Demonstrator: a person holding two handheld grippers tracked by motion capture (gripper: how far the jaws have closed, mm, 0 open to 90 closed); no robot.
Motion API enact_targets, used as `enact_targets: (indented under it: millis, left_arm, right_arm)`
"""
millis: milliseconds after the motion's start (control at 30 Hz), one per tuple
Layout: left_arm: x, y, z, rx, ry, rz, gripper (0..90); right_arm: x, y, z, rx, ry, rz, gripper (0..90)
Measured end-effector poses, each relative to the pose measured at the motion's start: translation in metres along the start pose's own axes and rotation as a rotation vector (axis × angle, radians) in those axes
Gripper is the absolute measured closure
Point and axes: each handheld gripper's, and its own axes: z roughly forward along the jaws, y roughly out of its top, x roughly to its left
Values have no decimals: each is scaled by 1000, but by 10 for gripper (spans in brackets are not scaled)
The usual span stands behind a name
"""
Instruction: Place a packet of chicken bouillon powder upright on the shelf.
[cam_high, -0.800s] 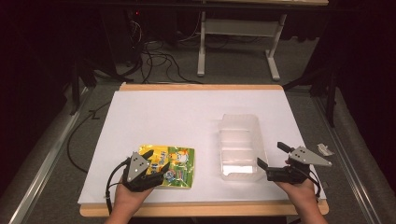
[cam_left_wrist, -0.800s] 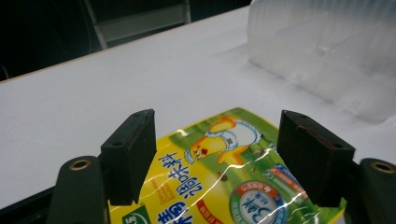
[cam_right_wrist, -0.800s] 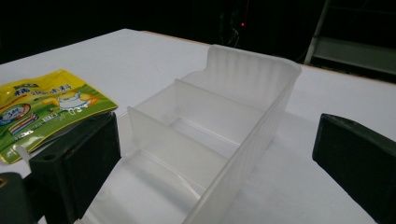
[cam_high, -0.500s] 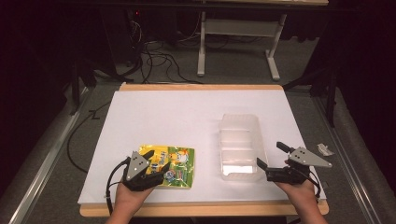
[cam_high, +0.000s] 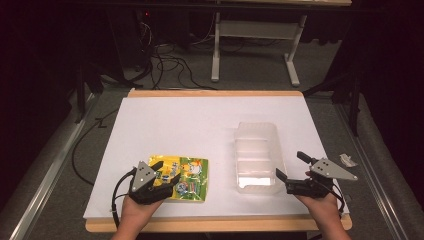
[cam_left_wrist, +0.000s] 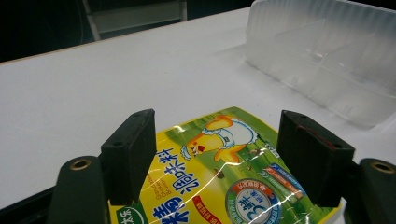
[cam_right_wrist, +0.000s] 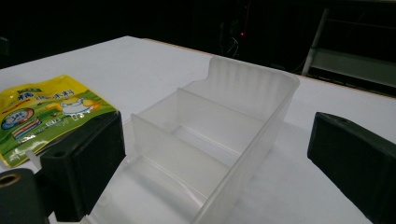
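the yellow snack pouch (cam_high: 181, 178) lies flat near the front edge of the white table (cam_high: 200, 125), well to the left of the clear divided bin (cam_high: 256, 155). the left gripper (cam_high: 165, 176) hangs right over the pouch, jaws spread wide to either side of it, pads not pressing yet. looks like the reach-and-grasp step. over by the bin's near right corner, the right gripper (cam_high: 290, 166) waits with jaws wide, one at the bin's near wall, gripping nothing. next, i'd say: settle lower, pinch the pouch's edge, then carry it to the bin.
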Motion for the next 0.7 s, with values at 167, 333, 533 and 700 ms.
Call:
enact_targets:
  millis: [167, 333, 533, 700]
  left_arm:
    - [8, -3, -8, 15, 19, 9, 282]
    - [35, -22, -30, 64, 99, -29, 299]
    - [55, -47, -48, 127, 93, -122, 320]
    - [48, -52, -48, 193, 66, -48, 408]
  right_arm:
    - [-1, 0, 1, -6, 3, 11, 49]
    - [-1, 1, 0, -12, 4, 8, 61]
    - [-2, 2, -1, -14, 4, 7, 68]
    - [-3, 3, -3, -29, -3, 15, 81]
